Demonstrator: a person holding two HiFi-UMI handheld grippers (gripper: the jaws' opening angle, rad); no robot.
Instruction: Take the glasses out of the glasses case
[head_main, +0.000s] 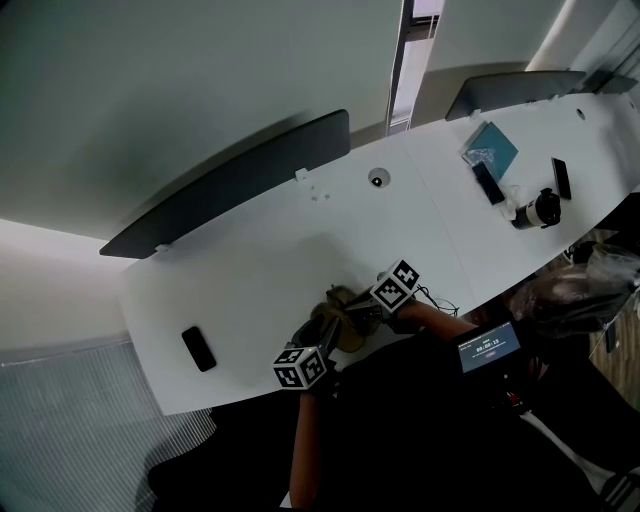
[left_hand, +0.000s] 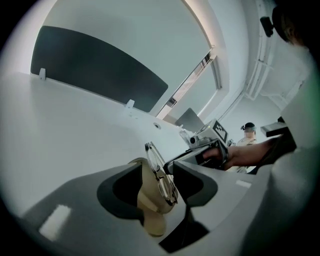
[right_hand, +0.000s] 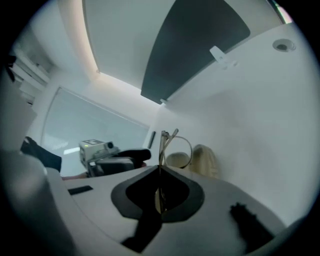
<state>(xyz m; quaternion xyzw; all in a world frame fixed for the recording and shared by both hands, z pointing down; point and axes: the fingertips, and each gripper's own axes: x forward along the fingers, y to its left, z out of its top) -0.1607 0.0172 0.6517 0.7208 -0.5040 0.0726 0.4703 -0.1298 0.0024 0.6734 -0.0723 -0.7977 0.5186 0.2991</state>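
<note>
Glasses (right_hand: 163, 142) pinched in right tool (right_hand: 160, 171), beside case (left_hand: 150, 205); left tool (left_hand: 155, 172) grasping case.

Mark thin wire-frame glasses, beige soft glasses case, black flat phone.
thin wire-frame glasses (left_hand: 161, 174): left gripper view, lens.
beige soft glasses case (left_hand: 151, 207): left gripper view, lower body.
black flat phone (head_main: 198, 348): head view, middle.
</note>
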